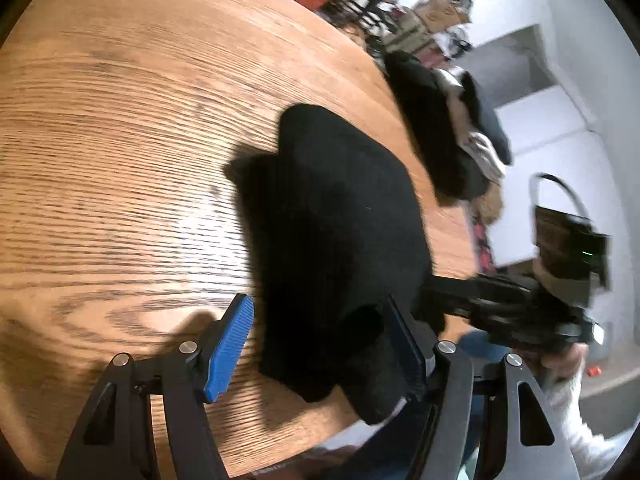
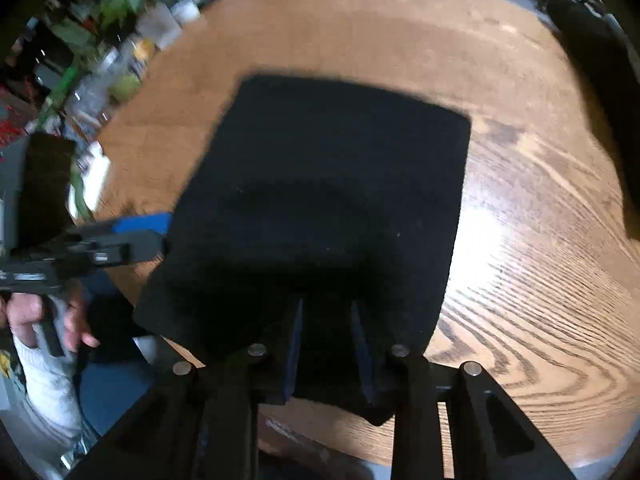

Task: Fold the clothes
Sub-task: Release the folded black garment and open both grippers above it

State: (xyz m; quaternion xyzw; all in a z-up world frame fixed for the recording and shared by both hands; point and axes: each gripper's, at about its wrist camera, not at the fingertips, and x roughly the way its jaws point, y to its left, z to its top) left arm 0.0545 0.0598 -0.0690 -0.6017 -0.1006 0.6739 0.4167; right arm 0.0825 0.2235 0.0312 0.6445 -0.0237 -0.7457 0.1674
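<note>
A folded black garment [image 1: 332, 216] lies on the round wooden table [image 1: 120, 120], its near corner hanging over the table's edge. My left gripper [image 1: 320, 308] stands wide open astride that near corner; its left blue pad [image 1: 230, 354] is clear of the cloth, and the right pad is at the cloth's side. In the right wrist view the same garment [image 2: 328, 168] fills the middle. My right gripper [image 2: 327, 306] points down onto its near edge with the jaws a little apart and black cloth between them. Each gripper shows in the other's view: right gripper [image 1: 434, 292], left gripper [image 2: 160, 236].
A pile of dark and pale clothes [image 1: 444, 136] sits at the table's far right edge, a dark mass [image 2: 596, 88] in the right wrist view. A person's hand [image 2: 36, 312] in a white sleeve holds the left gripper. Cluttered shelves and plants stand beyond the table.
</note>
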